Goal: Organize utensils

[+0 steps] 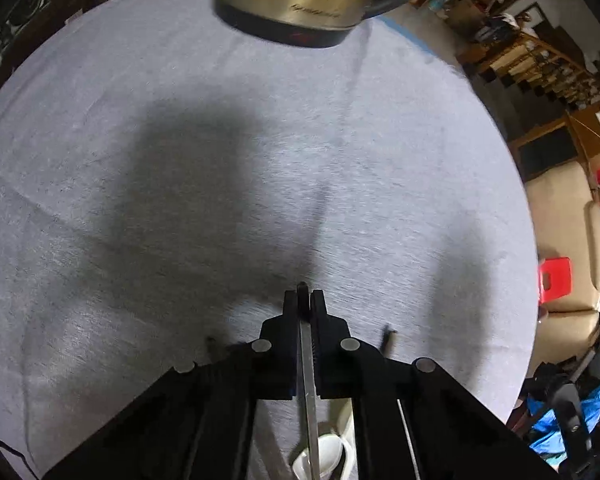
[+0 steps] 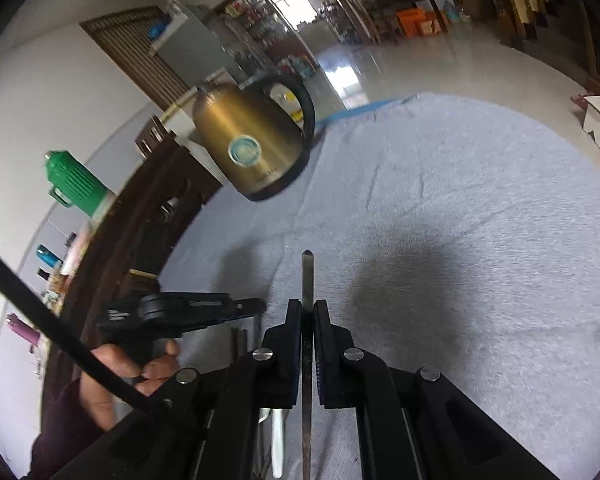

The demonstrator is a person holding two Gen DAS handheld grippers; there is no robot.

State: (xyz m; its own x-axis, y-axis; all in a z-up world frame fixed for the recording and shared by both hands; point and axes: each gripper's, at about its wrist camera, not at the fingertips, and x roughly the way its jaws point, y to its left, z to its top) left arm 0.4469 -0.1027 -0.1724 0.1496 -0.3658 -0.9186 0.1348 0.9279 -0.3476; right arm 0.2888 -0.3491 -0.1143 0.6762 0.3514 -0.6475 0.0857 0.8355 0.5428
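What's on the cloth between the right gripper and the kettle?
Nothing: in the right wrist view, only bare grey tablecloth and shadow lie between the right gripper, shut on a metal utensil, and the kettle.

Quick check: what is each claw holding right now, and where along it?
Each holds a flat metal utensil by its handle. Left claw pinches its handle near the tip; right claw grips its handle further down, tip protruding.

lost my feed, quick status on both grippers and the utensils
Left gripper shut on a metal utensil handle. Right gripper shut on a second metal handle. Kettle ahead, cloth between bare.
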